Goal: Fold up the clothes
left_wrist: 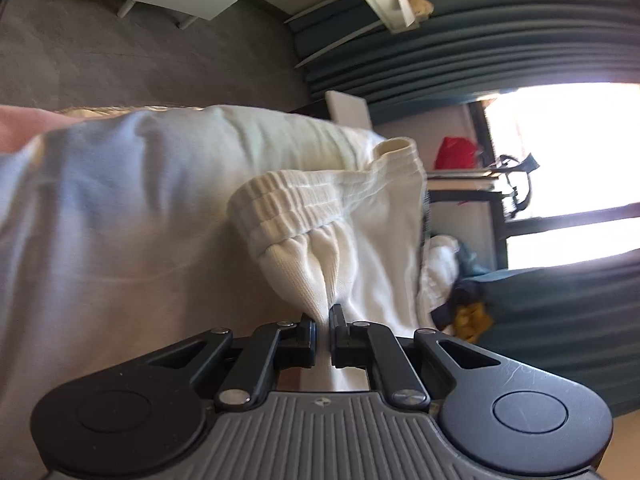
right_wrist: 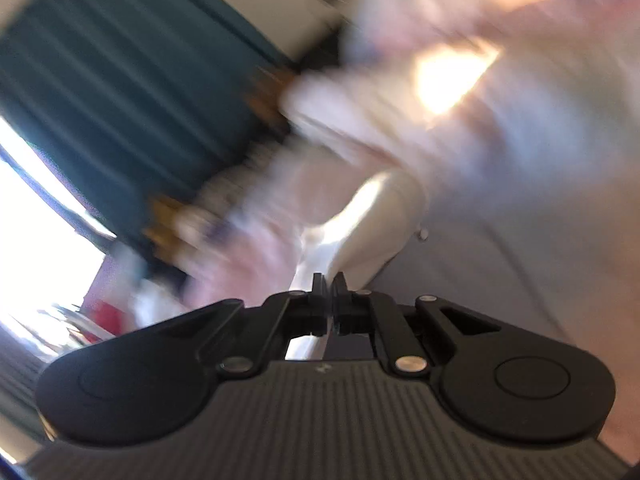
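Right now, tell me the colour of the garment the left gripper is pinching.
White, with a ribbed elastic waistband. The garment shows best in the left wrist view.

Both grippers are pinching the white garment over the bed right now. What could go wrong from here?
1. The left gripper pinches only a small bunch of the white ribbed-waistband garment, so the cloth may slip out under tension.
2. The right wrist view is badly blurred; the right gripper holds a thin white fabric edge, and a fast swing could yank it free.
3. The waistband is bunched and twisted, so a fold now would likely come out uneven.
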Tool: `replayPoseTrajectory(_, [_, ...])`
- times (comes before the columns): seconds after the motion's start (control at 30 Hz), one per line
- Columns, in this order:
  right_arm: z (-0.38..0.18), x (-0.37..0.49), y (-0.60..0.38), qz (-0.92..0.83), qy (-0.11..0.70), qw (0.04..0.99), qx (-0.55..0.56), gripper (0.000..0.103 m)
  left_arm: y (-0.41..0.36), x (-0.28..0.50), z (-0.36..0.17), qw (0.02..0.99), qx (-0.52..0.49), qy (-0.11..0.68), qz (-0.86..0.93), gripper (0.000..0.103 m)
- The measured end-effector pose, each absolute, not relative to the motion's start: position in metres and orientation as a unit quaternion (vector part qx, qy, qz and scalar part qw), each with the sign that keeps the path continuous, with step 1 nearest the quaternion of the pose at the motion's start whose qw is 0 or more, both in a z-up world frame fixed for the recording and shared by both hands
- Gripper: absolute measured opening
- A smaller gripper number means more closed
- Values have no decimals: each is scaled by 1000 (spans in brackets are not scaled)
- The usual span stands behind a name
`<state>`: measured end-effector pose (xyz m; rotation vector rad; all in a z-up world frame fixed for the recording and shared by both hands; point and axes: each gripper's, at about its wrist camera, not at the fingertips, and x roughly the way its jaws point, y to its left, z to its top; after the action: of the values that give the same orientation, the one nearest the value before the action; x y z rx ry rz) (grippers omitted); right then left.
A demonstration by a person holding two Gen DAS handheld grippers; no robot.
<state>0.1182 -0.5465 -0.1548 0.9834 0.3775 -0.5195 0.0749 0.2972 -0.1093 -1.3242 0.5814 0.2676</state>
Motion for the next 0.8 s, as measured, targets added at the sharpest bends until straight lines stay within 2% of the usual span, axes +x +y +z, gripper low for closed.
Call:
replayPoseTrajectory(0.13, [-208, 99, -550, -263, 231, 796, 493, 6, 300, 76, -110, 747, -588, 283, 125, 9])
replayPoseTrajectory(0.2, [-210, 93, -544, -258, 235, 798, 491, 8, 300, 74, -108, 753, -580, 286, 122, 10])
replayPoseTrajectory(0.27, [-200, 90, -539, -259, 235, 806, 478, 9, 301, 67, -103, 759, -575, 282, 115, 26])
replayPoseTrajectory(0.3, [-195, 88, -537, -259, 235, 810, 471, 10, 299, 64, -98, 765, -567, 283, 110, 30])
replayPoseTrajectory(0.37, [-184, 84, -533, -264, 234, 816, 457, 14, 292, 63, -89, 779, -536, 311, 93, 50])
replayPoseTrajectory(0.47, [-156, 75, -523, -281, 213, 833, 427, 31, 278, 59, -71, 805, -475, 345, 78, 57])
replayPoseTrajectory(0.5, [-148, 74, -520, -281, 205, 841, 415, 42, 270, 56, -61, 822, -446, 345, 81, 60])
replayPoseTrajectory(0.53, [-139, 75, -516, -279, 198, 850, 402, 49, 263, 54, -52, 838, -416, 344, 84, 67])
replayPoseTrajectory(0.57, [-131, 78, -511, -270, 195, 860, 386, 50, 254, 51, -43, 853, -386, 342, 86, 73])
replayPoseTrajectory(0.63, [-115, 84, -493, -242, 195, 881, 358, 50, 234, 47, -26, 877, -335, 336, 80, 78])
replayPoseTrajectory(0.8, [-87, 101, -439, -172, 202, 913, 310, 50, 175, 49, 3, 915, -235, 324, 47, 84])
